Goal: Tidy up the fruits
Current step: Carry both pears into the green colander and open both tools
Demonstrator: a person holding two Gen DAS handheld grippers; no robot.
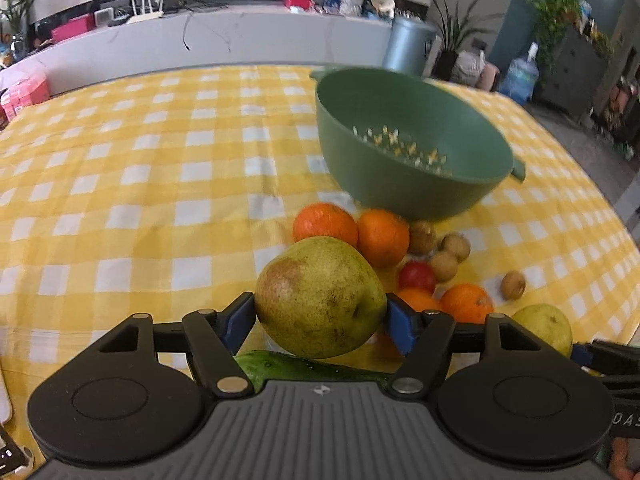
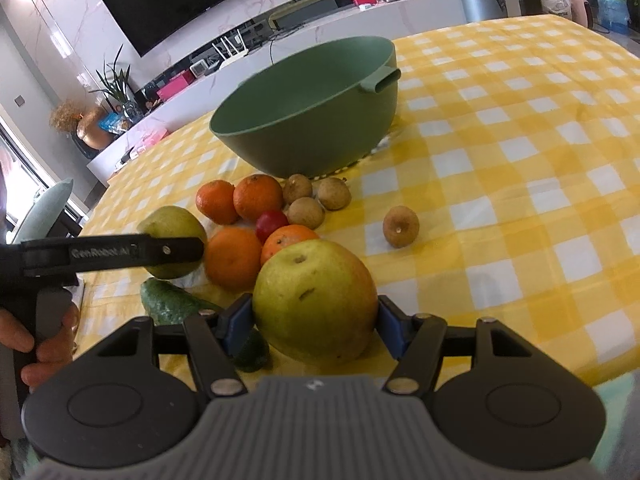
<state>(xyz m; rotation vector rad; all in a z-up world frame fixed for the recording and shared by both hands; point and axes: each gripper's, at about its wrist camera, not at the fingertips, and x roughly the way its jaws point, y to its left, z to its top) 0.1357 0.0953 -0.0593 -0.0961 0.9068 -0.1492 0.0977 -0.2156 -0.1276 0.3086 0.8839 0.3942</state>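
Note:
My left gripper [image 1: 320, 312] is shut on a green pear [image 1: 320, 296] with a brown blush, held just above the yellow checked tablecloth. My right gripper [image 2: 316, 312] is shut on a second green-yellow pear [image 2: 316, 300]. The left gripper also shows in the right wrist view [image 2: 172, 248], clamped on its pear [image 2: 172, 224]. Ahead lie several oranges [image 1: 382, 236] [image 2: 258, 196], a red plum [image 1: 416, 276] [image 2: 272, 224], several small brown fruits [image 1: 442, 266] [image 2: 306, 212], and a green colander bowl [image 1: 412, 140] [image 2: 304, 112].
A cucumber [image 1: 304, 368] [image 2: 172, 304] lies under the grippers, near the table's front edge. One brown fruit [image 2: 401, 226] lies apart to the right. A person's hand [image 2: 44, 340] holds the left gripper's handle. Shelves, plants and a bin stand beyond the table.

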